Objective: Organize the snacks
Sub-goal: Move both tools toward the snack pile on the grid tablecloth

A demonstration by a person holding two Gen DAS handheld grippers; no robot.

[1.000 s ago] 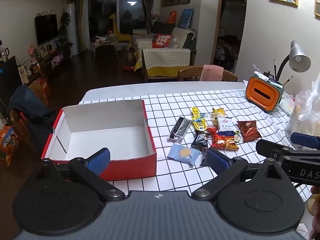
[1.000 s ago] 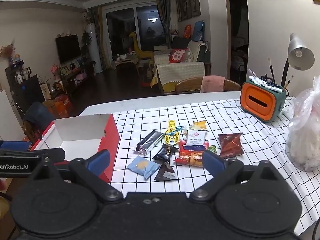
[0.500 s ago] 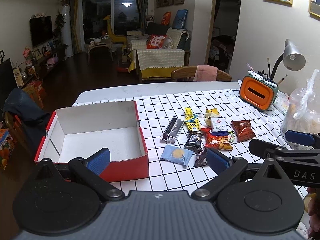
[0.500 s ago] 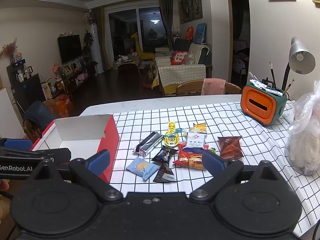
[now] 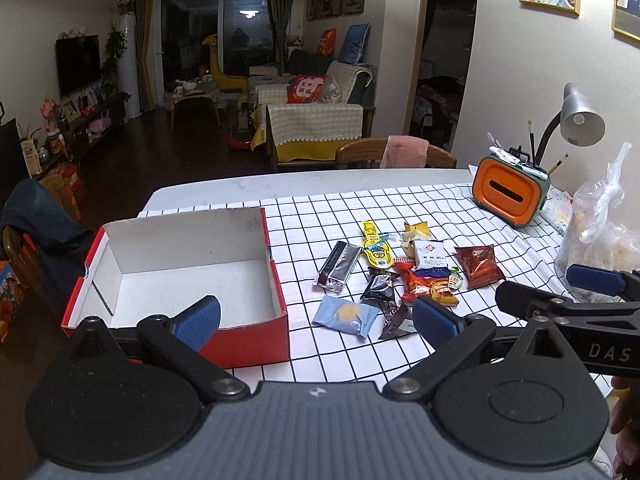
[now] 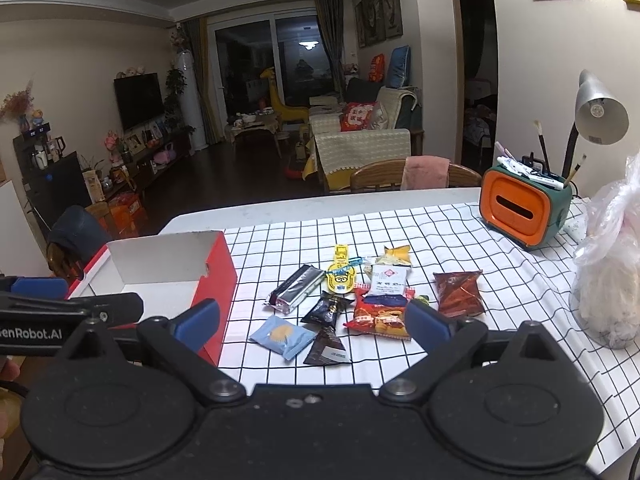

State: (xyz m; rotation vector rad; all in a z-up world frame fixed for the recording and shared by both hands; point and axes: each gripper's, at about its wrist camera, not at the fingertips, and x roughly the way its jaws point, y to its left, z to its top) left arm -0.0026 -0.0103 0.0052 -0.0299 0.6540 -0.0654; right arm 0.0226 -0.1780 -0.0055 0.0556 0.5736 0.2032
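A red box (image 5: 248,344) with a white inside stands open and bare on the left of the checked tablecloth; in the right wrist view the red box (image 6: 218,280) is at left. Several snack packets lie to its right: a light-blue packet (image 5: 346,315), a silver-black bar (image 5: 337,266), a yellow cartoon packet (image 5: 376,245), a red bag (image 5: 424,286) and a brown bag (image 5: 476,266). My left gripper (image 5: 316,318) hovers open near the table's front edge. My right gripper (image 6: 314,320) is open too, above the light-blue packet (image 6: 282,335) and a dark packet (image 6: 327,347).
An orange pen holder (image 5: 508,196) and a grey lamp (image 5: 580,120) stand at the back right. A clear plastic bag (image 6: 608,280) sits at the right edge. A wooden chair (image 5: 396,156) with a pink cloth is behind the table.
Both views have shifted slightly: the box and snacks sit a little further left and lower in frame. Both grippers stay open and nothing on the table has moved.
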